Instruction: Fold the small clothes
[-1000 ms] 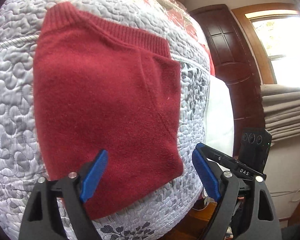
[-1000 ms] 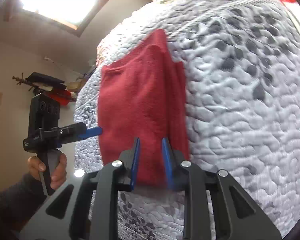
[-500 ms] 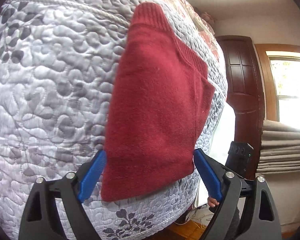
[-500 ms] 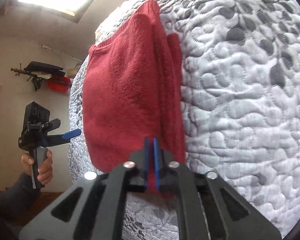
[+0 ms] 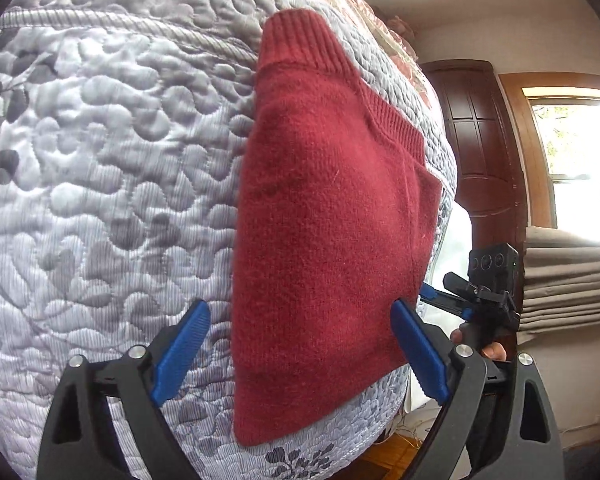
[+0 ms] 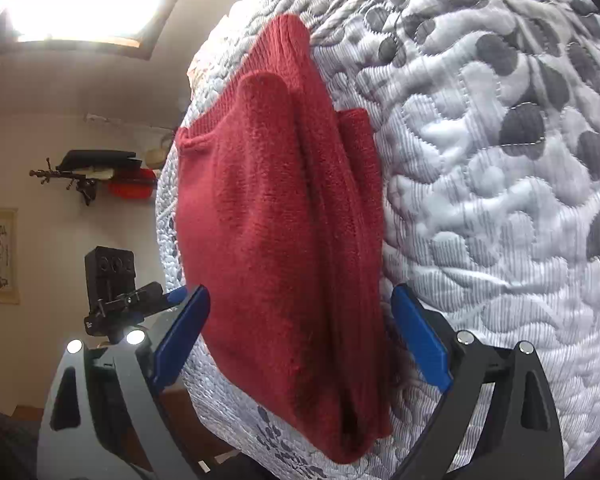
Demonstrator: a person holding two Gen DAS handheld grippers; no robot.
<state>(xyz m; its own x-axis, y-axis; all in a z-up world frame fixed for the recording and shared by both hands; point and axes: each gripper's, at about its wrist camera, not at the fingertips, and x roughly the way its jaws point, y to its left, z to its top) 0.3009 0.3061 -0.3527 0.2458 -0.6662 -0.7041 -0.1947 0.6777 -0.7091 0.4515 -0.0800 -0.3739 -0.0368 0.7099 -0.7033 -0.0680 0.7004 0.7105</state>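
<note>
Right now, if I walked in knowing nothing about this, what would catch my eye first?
A dark red knitted sweater, folded into a narrow block, lies on a grey-white quilted bedspread with a leaf pattern. Framing it are two sets of black tongs with blue pads: the left tongs and the right tongs, both open around the sweater's near end.

My left gripper (image 5: 300, 354) has its blue-padded fingers (image 5: 182, 352) spread wide, nothing pinched between them. My right gripper (image 6: 300, 344) is spread just as wide, its fingers (image 6: 420, 340) gripping nothing. In the left wrist view I see my right hand (image 5: 478, 344) wrapped around its handle; the left gripper shows at the lower left of the right wrist view.
</note>
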